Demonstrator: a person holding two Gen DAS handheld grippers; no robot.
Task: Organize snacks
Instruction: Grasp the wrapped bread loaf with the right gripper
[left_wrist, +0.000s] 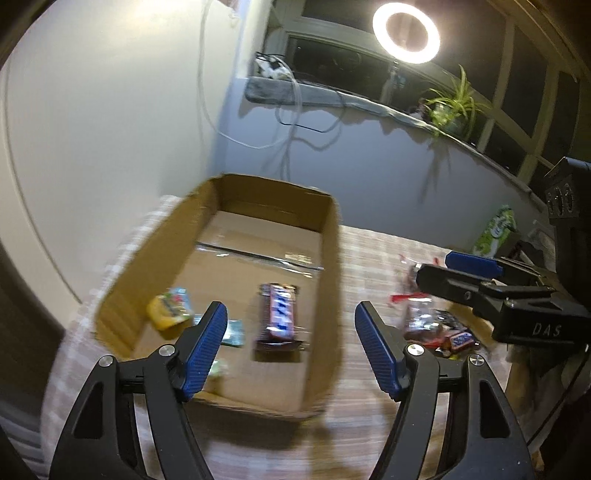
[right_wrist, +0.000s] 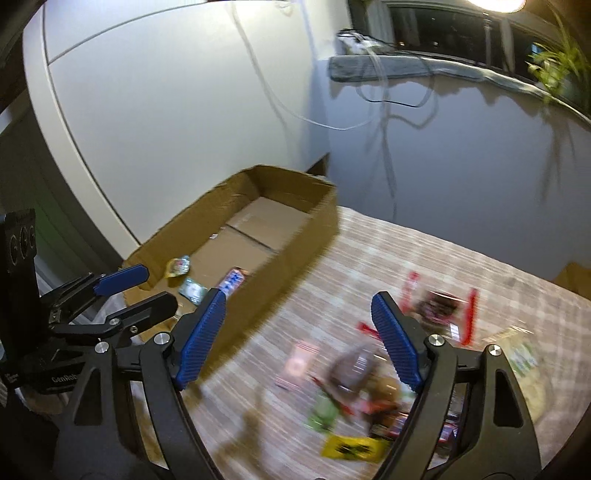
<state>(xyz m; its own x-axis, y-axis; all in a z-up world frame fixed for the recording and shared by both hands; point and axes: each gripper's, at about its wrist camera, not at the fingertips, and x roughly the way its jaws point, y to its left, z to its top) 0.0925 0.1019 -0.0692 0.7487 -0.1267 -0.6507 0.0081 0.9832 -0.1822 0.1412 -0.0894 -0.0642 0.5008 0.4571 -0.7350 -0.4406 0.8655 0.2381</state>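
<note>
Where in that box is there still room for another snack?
The far half of the box, beyond the tape seam, is bare. The near end is crowded: chocolate bar, yellow packet, small packets. On the cloth, the pile is crowded.

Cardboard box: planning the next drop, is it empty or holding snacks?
Holding snacks: the cardboard box contains a chocolate bar and a yellow packet.

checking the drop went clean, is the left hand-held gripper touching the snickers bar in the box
Apart. The left wrist view shows the left hand-held gripper open, and the snickers bar lying flat on the box floor with clear space to either pad.
</note>
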